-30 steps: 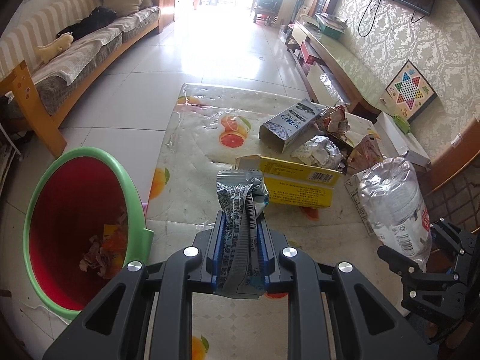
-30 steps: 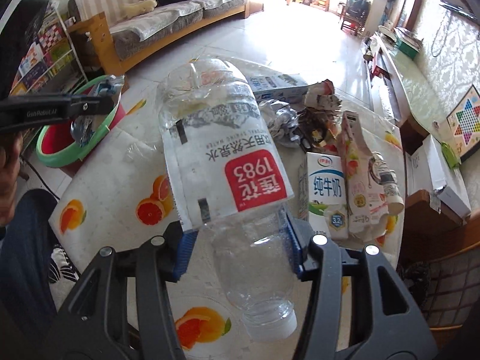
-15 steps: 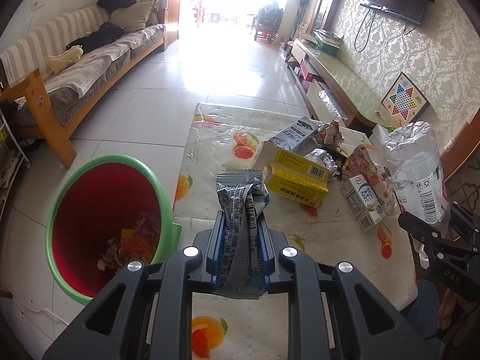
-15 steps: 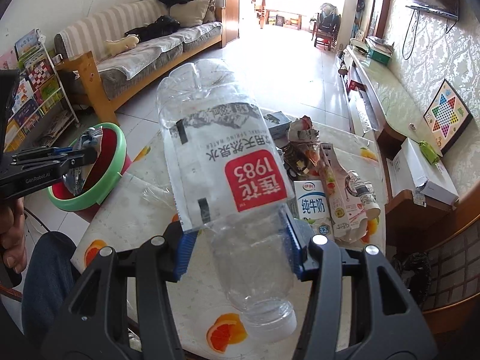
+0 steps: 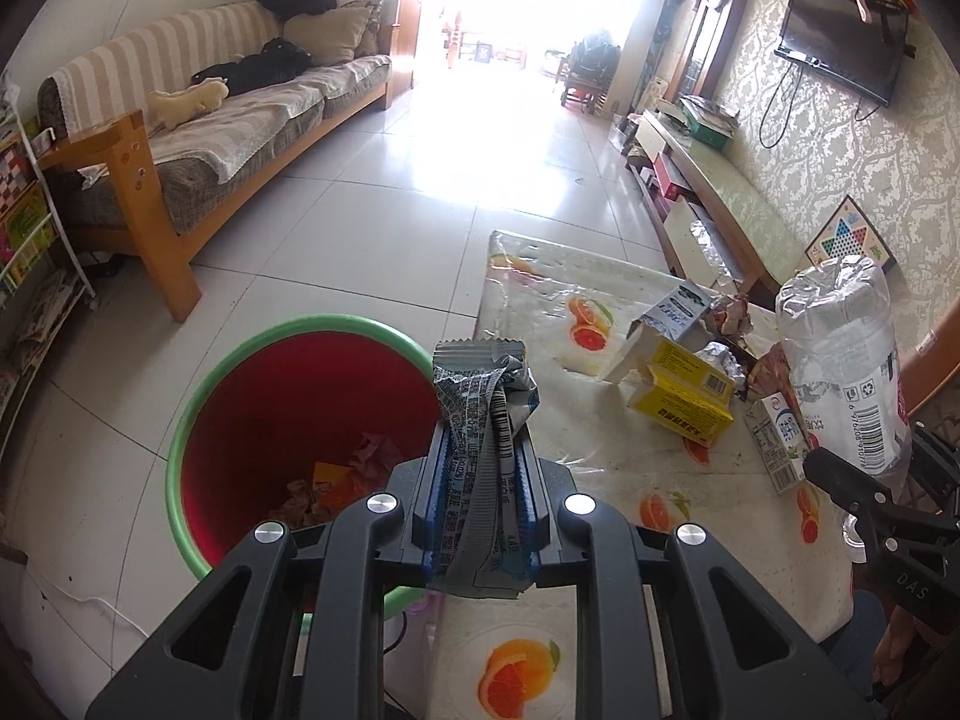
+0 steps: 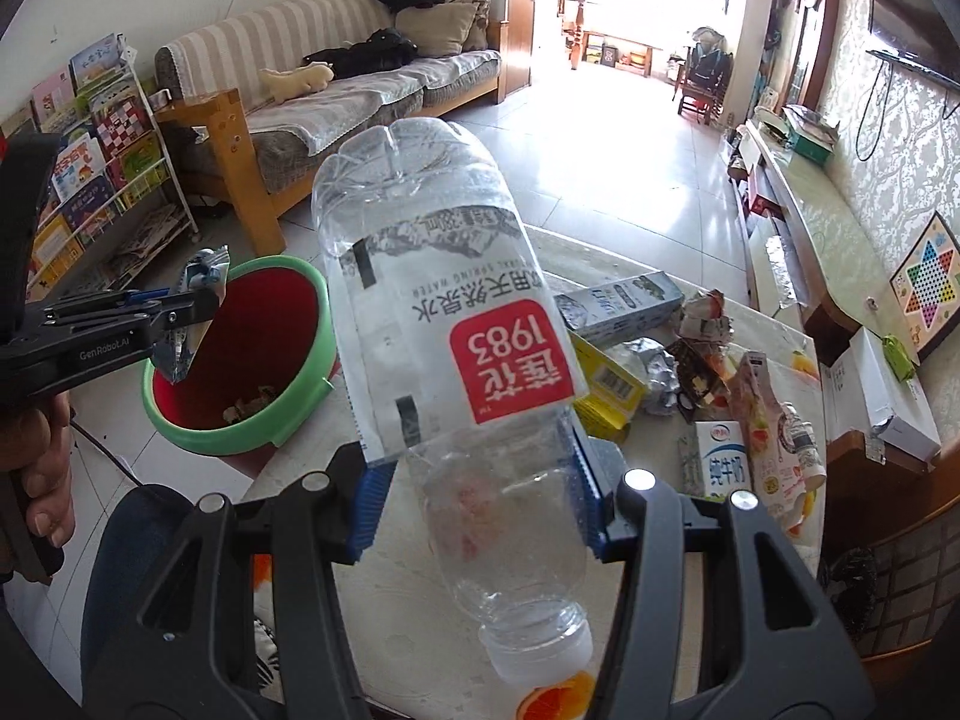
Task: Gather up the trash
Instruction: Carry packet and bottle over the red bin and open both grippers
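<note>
Trash is in both grippers: a crumpled silver wrapper is pinched in the tightly clenched left gripper, held above the near rim of the red bin with a green rim on the floor beside the table. The right gripper grasps a clear plastic water bottle with its cap towards the camera, above the table. More litter lies there: a yellow box, a milk carton and foil.
</note>
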`<act>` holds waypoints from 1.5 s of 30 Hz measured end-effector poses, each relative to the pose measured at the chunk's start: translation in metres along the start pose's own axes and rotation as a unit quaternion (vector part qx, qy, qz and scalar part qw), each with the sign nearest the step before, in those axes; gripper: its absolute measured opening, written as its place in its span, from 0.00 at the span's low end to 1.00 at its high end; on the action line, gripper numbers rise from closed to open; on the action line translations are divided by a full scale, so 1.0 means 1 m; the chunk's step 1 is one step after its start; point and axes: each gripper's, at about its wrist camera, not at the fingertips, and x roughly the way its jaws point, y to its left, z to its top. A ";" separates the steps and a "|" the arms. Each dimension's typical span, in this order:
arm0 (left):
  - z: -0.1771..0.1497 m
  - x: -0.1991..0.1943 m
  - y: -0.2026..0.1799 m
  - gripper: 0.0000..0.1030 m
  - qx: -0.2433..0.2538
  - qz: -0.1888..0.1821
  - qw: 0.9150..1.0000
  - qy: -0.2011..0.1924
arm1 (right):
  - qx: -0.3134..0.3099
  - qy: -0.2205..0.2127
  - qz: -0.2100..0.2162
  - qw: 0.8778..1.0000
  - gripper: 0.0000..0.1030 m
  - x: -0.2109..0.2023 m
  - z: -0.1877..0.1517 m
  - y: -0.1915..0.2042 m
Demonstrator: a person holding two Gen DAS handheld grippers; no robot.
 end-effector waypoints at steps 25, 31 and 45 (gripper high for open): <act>0.007 0.017 0.107 0.75 -0.043 0.045 0.998 0.014 | -0.029 0.015 0.085 0.996 0.49 0.060 0.059 0.111; 0.001 0.007 0.125 0.81 -0.066 0.060 0.996 0.006 | -0.031 0.023 0.093 0.995 0.49 0.072 0.061 0.124; -0.012 -0.005 0.165 0.89 -0.104 0.092 0.990 0.004 | -0.049 0.048 0.119 0.991 0.49 0.110 0.066 0.165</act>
